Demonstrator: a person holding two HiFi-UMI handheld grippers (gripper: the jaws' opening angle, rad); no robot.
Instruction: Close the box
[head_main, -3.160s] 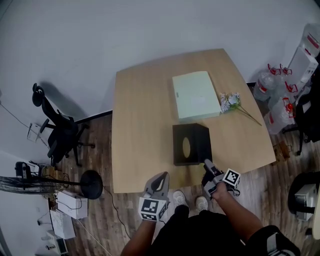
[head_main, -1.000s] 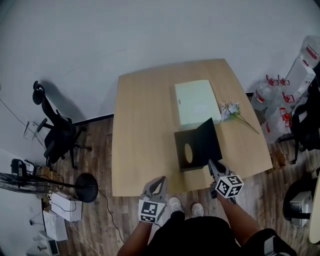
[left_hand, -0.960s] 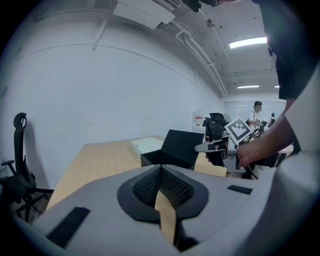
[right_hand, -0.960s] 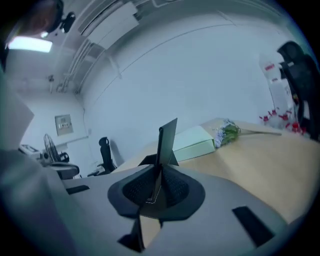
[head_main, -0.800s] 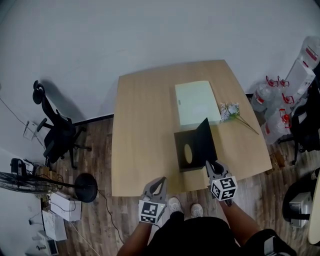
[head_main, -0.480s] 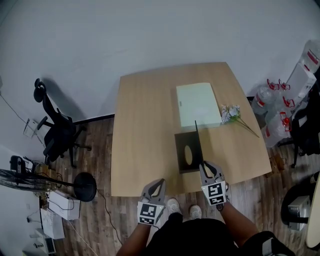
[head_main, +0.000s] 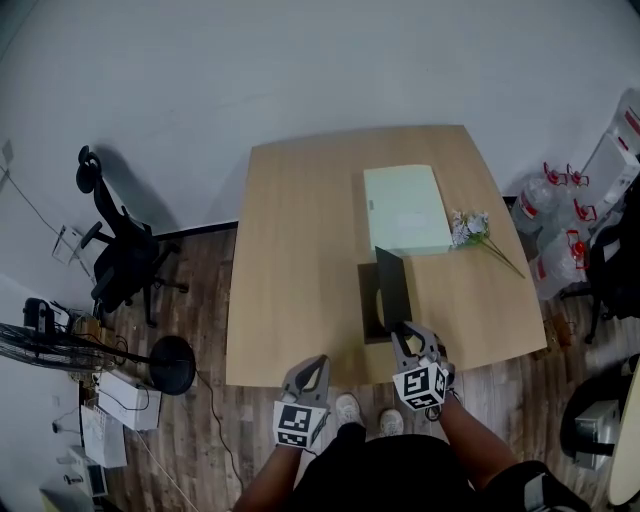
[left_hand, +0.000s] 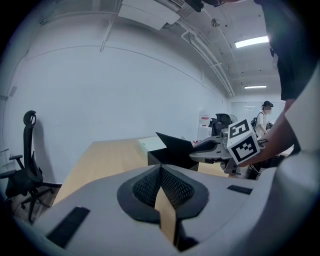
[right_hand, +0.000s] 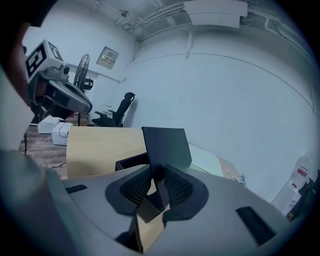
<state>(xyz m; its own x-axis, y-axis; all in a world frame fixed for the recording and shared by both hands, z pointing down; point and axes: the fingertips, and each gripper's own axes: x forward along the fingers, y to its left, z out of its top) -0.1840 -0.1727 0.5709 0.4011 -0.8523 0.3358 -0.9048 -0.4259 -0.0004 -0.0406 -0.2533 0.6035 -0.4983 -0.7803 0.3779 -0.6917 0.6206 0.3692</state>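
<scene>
right gripper view: right tongs opening, box lid between | left tongs together | head view: lid upright

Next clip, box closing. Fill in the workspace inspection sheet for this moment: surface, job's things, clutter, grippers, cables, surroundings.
Surface: wooden table, light top.
Job's things: black box near the front edge; its lid raised, not yet down.
Clutter: pale green flat box behind the black box; flower sprig to its right.
Grippers: right gripper has the lid's edge between its fingers, jaws opening; left gripper shut on nothing, off the table's front edge.
Cables: one cable on the floor, left of the person.
Surroundings: office chair, fan, water bottles.
</scene>
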